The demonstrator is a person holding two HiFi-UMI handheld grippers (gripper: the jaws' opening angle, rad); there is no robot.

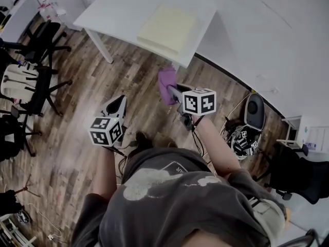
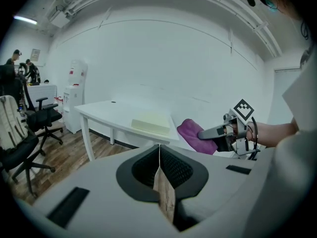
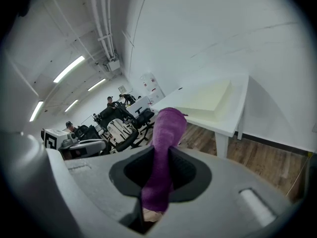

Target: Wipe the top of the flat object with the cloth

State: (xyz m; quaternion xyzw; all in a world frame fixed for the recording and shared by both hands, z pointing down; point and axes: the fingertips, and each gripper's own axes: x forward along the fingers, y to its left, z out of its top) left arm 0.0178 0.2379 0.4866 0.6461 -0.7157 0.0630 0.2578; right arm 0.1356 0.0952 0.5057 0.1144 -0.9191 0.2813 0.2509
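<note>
One purple cloth [image 1: 166, 84] is clamped between the jaws of the right gripper [image 1: 174, 94] and held in the air short of the white table [image 1: 118, 9]. Its long axis runs out along the jaws, with the free end pointed at the table. One pale yellow flat object [image 1: 167, 27] is laid near the table's edge. The left gripper [image 1: 119, 103] is pressed together on nothing.

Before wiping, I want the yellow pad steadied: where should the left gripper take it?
Probably its thin near edge, coming level from the person's side: the yellow pad lies flat on the table, so only edges offer grip. The left gripper must open first.
</note>
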